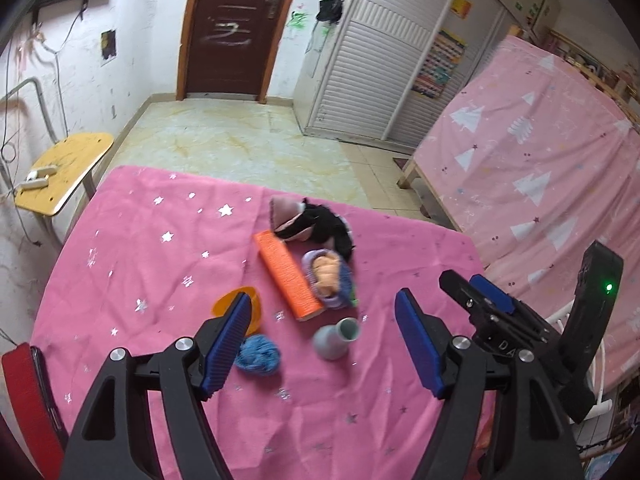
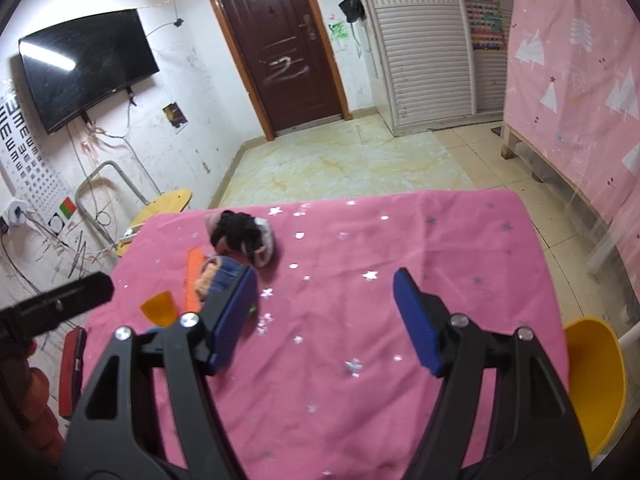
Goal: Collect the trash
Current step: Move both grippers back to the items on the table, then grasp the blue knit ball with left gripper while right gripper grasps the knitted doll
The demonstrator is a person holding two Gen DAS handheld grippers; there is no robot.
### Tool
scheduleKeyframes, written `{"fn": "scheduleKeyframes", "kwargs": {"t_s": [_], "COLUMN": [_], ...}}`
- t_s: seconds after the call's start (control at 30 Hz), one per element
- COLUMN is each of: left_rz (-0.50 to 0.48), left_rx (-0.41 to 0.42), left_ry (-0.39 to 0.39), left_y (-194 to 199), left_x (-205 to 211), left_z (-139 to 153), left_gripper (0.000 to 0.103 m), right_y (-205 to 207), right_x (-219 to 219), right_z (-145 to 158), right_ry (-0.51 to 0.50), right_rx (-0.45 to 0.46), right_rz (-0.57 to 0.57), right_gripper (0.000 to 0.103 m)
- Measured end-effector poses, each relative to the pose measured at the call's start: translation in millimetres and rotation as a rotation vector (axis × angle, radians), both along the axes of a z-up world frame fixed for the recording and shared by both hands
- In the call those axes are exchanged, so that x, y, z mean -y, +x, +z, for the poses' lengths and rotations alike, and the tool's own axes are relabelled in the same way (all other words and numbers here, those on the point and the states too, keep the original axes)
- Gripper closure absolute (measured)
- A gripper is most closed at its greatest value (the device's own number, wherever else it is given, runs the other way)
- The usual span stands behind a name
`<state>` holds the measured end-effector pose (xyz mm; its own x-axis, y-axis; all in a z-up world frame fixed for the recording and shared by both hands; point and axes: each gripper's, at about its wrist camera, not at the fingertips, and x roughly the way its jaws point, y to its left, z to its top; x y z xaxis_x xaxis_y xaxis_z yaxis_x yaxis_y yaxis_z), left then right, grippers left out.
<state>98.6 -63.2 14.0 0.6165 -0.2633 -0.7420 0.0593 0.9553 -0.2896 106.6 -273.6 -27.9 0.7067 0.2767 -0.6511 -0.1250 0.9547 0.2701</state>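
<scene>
On the pink star-print tablecloth lie a small grey bottle on its side, a blue yarn ball, an orange box, an orange plastic piece, a purple pouch with a peach lump and a black-and-pink cloth bundle. My left gripper is open and empty, hovering just above the bottle. My right gripper is open and empty over bare cloth, right of the pile. It shows in the left wrist view too.
A yellow bin stands at the table's right edge. A red case lies at the left edge. A yellow chair stands beyond the table on the left. A pink-sheeted bed fills the right side.
</scene>
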Motion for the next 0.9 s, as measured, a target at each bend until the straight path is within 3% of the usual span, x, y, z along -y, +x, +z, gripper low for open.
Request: {"fn": "scheduleKeyframes", "kwargs": {"t_s": [0.3, 0.5, 0.9], "left_rz": [0.045, 0.02, -0.015], "left_rx": [-0.088, -0.142, -0.19], "left_ry": [0.078, 0.116, 0.121], "left_y": [1, 7, 18], "left_x": [-13, -10, -5], "left_z": [-29, -48, -69], "left_gripper": [0.037, 0.037, 0.066], "right_y": [12, 19, 33], "right_x": [-32, -49, -77], "right_z": [0, -3, -12], "right_ry": [-0.011, -0.022, -0.035], "right_rx": [-0.014, -0.027, -0.06], "right_rz": [0.05, 0.074, 0.131], "right_gripper": [0.035, 0.035, 0.035]}}
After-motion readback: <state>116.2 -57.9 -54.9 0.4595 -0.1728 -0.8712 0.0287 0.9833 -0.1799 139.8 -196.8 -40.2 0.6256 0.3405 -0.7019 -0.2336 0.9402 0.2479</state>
